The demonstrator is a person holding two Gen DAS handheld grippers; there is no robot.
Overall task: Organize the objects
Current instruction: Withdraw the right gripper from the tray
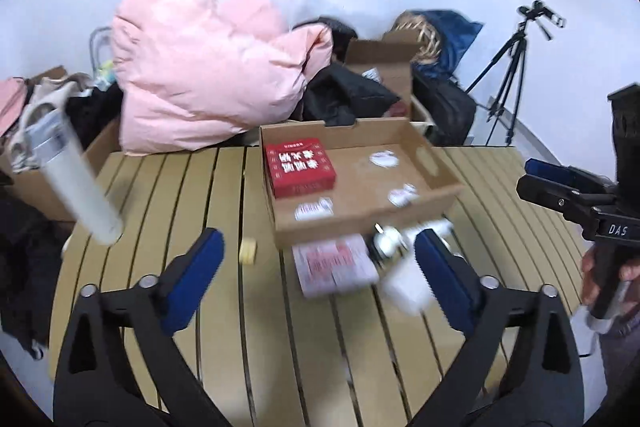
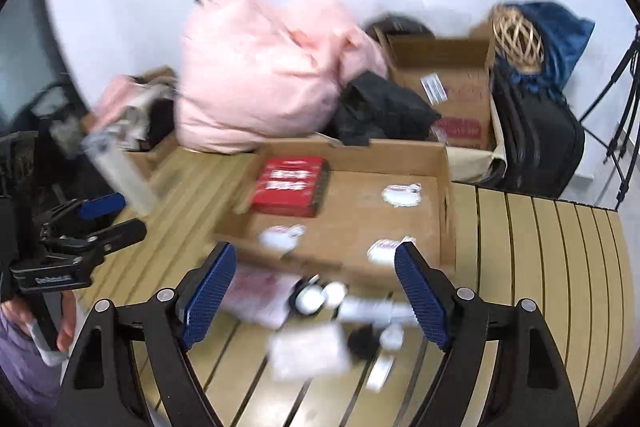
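Where blur smears small items [image 2: 320,331] below the tray [image 2: 400,155], shapes stay unreadable.

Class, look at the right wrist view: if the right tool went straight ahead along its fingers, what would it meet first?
Probably the blurred small items on the slatted table, lying between the right tool's open fingers. Beyond them stands the cardboard tray's near wall. Blur leaves depth uncertain.

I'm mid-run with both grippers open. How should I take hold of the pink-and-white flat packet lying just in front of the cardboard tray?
My suggestion: pinch the flat packet across its near edge, with the left gripper coming in low from the operator's side. It lies flat on the slatted table, so there is no height to clamp from above. Its far edge sits close against the cardboard tray, and small white items crowd its right side.
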